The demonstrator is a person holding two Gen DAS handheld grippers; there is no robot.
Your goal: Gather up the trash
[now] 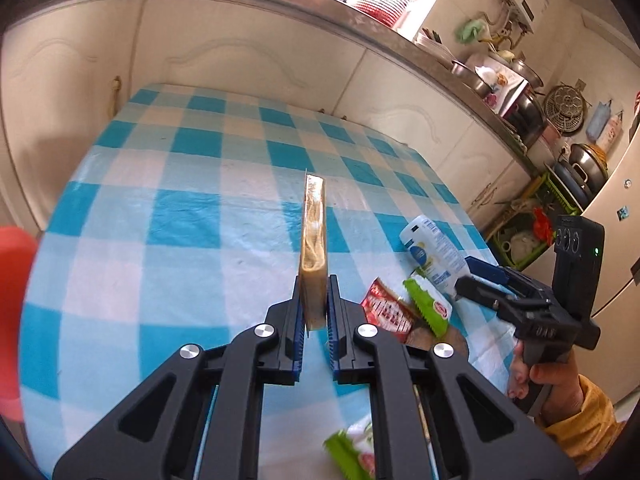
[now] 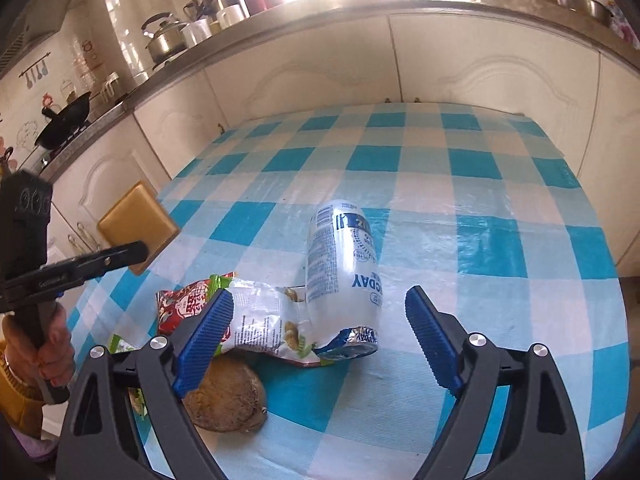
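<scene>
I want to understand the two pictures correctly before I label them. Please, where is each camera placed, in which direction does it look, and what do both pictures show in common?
Left wrist: sits on the left gripper, looks along its fingers across the checked table toward the cabinets; the gripper is shut on a flat tan packet; the right hand shows at right.

Right wrist: sits on the open right gripper, looks down at a white pouch and wrappers; the left hand shows at left.

Shared: the table, pouch, wrappers, packet.

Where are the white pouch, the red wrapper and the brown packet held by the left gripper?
white pouch (image 2: 344,276), right wrist view, printed side.
red wrapper (image 1: 386,312), left wrist view, printed face.
brown packet (image 1: 314,248), left wrist view, narrow edge.
</scene>
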